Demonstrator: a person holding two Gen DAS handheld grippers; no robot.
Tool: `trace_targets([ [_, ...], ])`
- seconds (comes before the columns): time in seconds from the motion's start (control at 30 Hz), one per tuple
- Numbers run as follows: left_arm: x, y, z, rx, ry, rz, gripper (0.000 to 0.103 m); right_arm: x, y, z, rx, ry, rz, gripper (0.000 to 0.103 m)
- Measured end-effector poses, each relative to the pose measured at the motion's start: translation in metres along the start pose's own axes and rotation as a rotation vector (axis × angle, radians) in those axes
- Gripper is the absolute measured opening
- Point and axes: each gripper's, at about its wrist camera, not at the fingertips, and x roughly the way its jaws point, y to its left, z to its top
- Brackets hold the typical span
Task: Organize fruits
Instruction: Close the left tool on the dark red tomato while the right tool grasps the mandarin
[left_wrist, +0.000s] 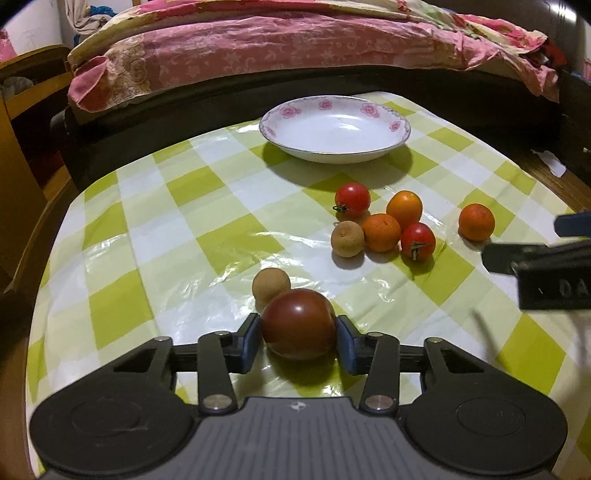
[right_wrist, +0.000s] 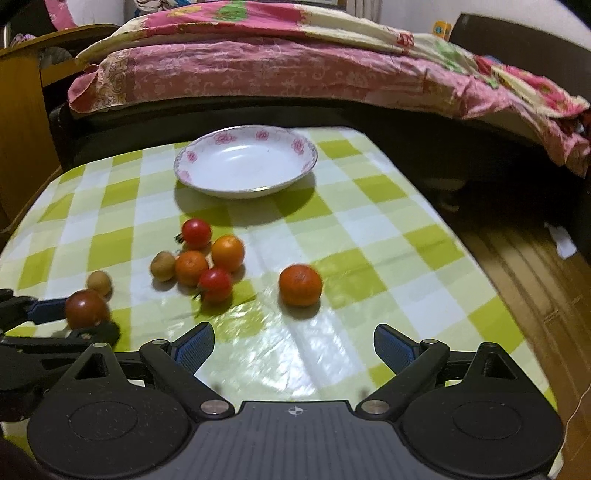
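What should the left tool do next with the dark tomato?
Probably lift it and carry it to the plate. The left tool has its pads against both sides of the dark tomato, which still sits on the cloth, and the plate holds no fruit yet.

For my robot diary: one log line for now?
left gripper: shut on dark tomato | right gripper: open | plate: empty

L claw (left_wrist: 298, 338) pads against a dark tomato (left_wrist: 298, 324); R claw (right_wrist: 294, 346) wide apart, empty.
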Motion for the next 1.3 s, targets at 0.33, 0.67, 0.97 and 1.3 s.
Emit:
trace_targets([
  [0.33,-0.001,0.001,-0.003,0.014,-0.023,-0.015,0.048,0.03,-0.013,0.014,-0.01,-0.014,-0.017,0.074],
  [0.67,-0.002,-0.001,-0.009,0.048,-0.065,-0.019,0.048,0.058,-0.012,0.017,-0.021,0.015,0.013,0.046],
  [0.97,-0.001,0.001,-0.006,0.027,-0.046,-0.023,0.049,0.057,-0.007,0.017,-0.018,0.008,0.048,0.031],
  [1.3,-0.005,0.008,0.007,-0.033,-0.024,-0.044,0.047,0.044,-0.007,0.019,0.018,0.007,0.1,0.03],
])
